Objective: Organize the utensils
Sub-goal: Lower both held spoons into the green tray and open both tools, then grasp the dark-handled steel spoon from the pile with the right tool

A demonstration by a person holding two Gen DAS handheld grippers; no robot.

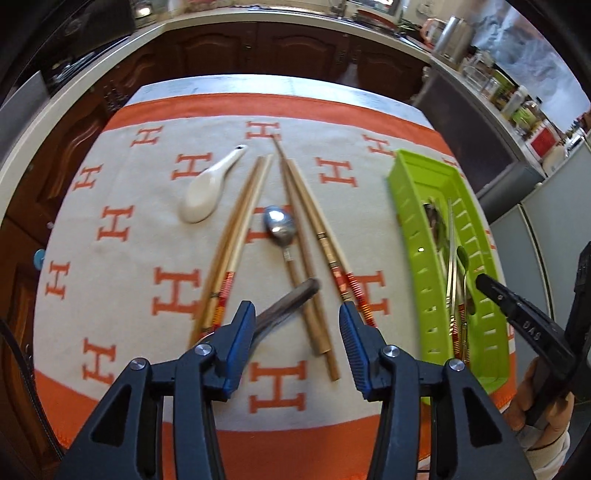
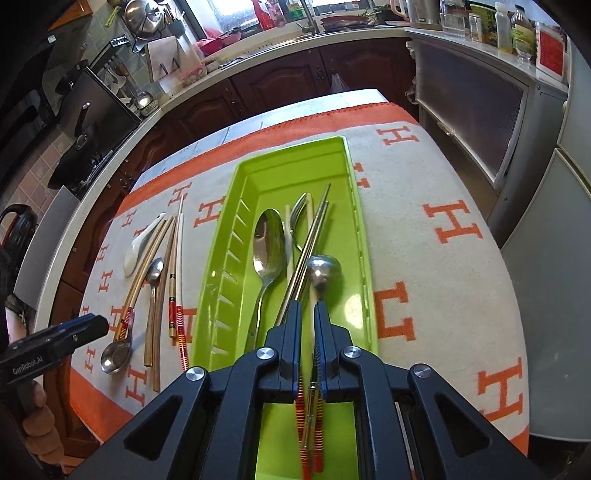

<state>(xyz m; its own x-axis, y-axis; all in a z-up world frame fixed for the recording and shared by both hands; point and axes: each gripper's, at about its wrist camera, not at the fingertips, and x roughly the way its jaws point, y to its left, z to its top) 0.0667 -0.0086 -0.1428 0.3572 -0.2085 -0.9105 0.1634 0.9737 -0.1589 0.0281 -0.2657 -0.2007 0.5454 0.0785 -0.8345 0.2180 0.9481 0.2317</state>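
Note:
A green utensil tray (image 2: 243, 206) lies on the orange-and-cream cloth; it also shows in the left wrist view (image 1: 410, 206). It holds a large metal spoon (image 2: 267, 247), a fork (image 2: 298, 218) and metal chopsticks (image 2: 314, 229). My right gripper (image 2: 307, 314) is shut on a small metal spoon (image 2: 325, 271) above the tray. My left gripper (image 1: 297, 343) is open over loose utensils: a metal spoon (image 1: 280, 225), a dark spoon (image 1: 288, 302), bamboo chopsticks (image 1: 243, 218), brown chopsticks (image 1: 306, 229) and a white ceramic spoon (image 1: 207, 195).
The cloth (image 1: 122, 258) covers a table, with a bare strip at its far edge (image 1: 258, 86). Dark wooden cabinets (image 1: 258, 48) and a counter with bottles and jars (image 2: 509, 29) stand behind. A grey appliance (image 2: 480, 122) stands at the right.

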